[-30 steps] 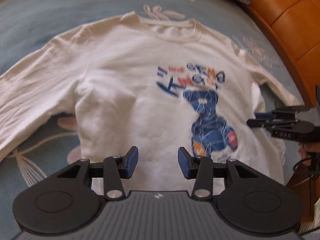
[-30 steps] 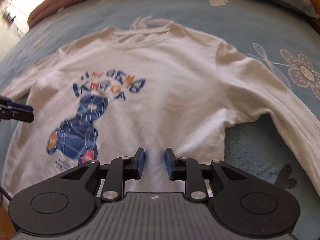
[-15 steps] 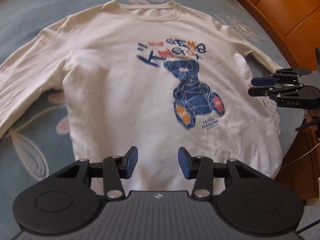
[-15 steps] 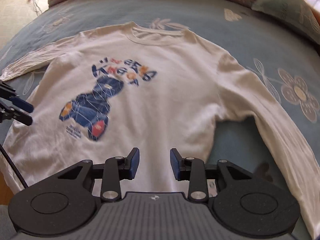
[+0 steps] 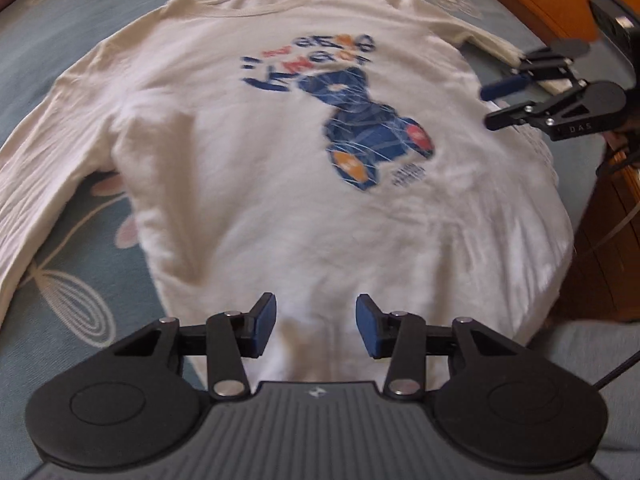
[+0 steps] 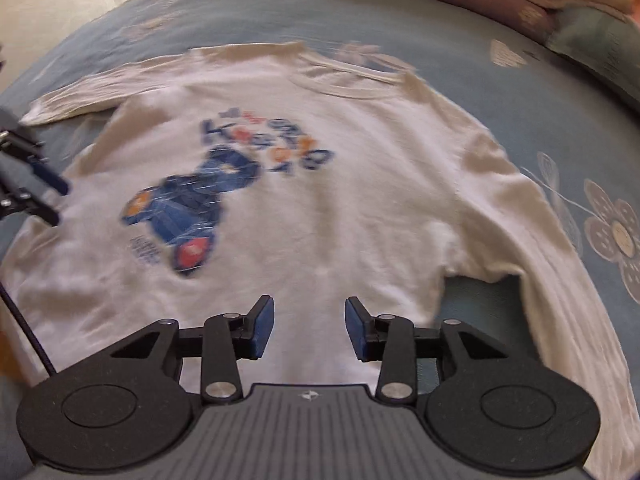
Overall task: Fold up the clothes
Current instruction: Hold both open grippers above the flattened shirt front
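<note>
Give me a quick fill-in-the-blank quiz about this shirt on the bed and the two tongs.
1. The white shirt lies spread flat with its printed side facing ____.
2. The bedspread under it is mostly ____ with flowers.
3. Between the pads of the left tongs there is ____ gripped.
4. The right tongs are ____, nothing between them.

Missing words: up; blue; nothing; opening

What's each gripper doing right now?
Left gripper: open, empty, above the shirt.
Right gripper: jaws opening, nothing between them.
</note>
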Motion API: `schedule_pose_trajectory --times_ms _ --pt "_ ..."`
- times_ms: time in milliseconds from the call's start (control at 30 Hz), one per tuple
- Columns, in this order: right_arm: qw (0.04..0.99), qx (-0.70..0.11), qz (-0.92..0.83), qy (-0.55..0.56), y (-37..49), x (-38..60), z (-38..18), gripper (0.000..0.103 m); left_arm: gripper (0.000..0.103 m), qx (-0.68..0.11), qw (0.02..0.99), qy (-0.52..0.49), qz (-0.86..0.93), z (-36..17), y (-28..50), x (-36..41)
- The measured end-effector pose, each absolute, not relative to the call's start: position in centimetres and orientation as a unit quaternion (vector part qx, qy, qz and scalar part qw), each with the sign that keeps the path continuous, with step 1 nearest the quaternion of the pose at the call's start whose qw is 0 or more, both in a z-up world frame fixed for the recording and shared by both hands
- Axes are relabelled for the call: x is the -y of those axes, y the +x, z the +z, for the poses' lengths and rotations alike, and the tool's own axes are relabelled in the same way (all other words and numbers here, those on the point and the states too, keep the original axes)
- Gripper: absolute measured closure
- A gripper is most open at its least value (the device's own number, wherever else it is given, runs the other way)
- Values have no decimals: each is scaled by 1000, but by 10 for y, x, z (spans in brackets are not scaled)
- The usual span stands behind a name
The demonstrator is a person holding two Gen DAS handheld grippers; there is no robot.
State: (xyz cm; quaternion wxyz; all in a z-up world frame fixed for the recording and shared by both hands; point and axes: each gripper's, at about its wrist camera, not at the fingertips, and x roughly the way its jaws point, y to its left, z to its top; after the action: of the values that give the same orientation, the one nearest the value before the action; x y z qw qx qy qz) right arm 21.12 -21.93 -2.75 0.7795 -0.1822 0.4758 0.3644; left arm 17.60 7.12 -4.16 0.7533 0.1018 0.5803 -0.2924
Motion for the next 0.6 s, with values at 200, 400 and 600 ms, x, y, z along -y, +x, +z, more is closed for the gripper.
schedule_pose_trajectory --times_ms 200,400,600 --pt "703 -500 441 -248 135 201 -50 48 50 -612 720 127 -303 -56 119 -69" --pt "695 -555 405 -214 112 221 -46 30 51 -651 717 36 -247 -39 128 -100" --pt "745 -514 384 -183 161 201 -34 30 50 -559 809 -41 -176 -24 223 -125"
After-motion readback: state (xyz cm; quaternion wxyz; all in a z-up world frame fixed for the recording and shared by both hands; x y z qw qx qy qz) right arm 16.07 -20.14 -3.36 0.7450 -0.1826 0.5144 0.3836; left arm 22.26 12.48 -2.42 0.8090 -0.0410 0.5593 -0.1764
